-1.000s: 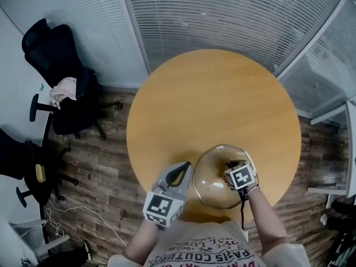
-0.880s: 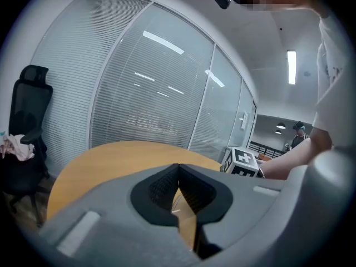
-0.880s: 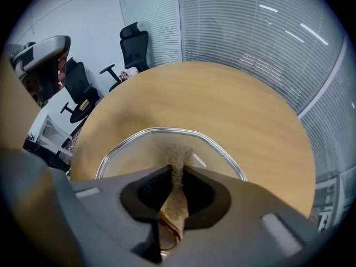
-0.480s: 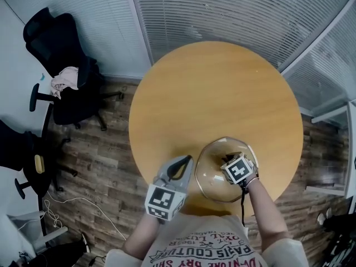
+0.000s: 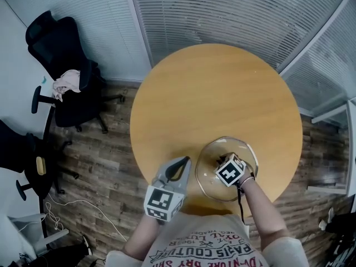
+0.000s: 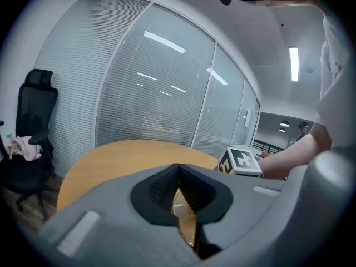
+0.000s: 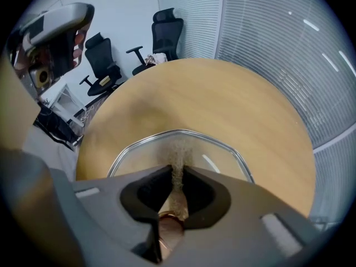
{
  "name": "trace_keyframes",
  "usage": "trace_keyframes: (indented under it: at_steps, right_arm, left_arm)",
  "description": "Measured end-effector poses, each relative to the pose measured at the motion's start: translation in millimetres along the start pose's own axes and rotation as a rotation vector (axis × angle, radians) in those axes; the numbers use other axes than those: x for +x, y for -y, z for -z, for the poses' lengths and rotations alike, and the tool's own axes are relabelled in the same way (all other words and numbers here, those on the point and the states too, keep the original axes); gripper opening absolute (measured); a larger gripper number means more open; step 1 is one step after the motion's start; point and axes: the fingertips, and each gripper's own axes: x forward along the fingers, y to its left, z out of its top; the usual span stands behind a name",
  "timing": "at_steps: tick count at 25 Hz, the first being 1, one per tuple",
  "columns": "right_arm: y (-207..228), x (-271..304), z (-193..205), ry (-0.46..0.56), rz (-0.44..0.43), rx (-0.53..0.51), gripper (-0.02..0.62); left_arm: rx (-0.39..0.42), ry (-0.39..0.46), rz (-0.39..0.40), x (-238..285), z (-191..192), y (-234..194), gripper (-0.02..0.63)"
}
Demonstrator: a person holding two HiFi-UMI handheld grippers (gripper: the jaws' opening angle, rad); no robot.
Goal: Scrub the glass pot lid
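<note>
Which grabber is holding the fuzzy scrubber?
The right gripper: its jaws pinch the tan scrubber over the glass lid. The left gripper instead clamps the lid's rim.

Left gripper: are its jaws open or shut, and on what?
Shut on the glass pot lid: in the left gripper view, the left gripper has its jaws pressed together on the lid's thin rim.

Only the person's shirt (image 5: 203, 252), at the bottom centre of the head view, bore print: upside down, apparently "PARIS COUTURE"; other lines were illegible.
</note>
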Motion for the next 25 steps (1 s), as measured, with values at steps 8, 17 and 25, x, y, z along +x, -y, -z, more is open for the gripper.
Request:
trace_keyframes:
  at_steps: [8, 17, 25]
  right_arm:
    - [-27, 2, 3, -0.013, 0.015, -0.251, 0.057]
    - [-51, -5, 18, -0.015, -0.007, -0.34, 0.057]
    - [-75, -14, 48, -0.014, -0.034, -0.417, 0.057]
  left_arm:
    - [0.002, 0.004, -0.019, -10, 0, 5, 0.006]
    - [-0.032, 0.022, -0.102, -37, 2, 20, 0.008]
    - [-0.061, -0.02, -0.161, -66, 25, 52, 0.006]
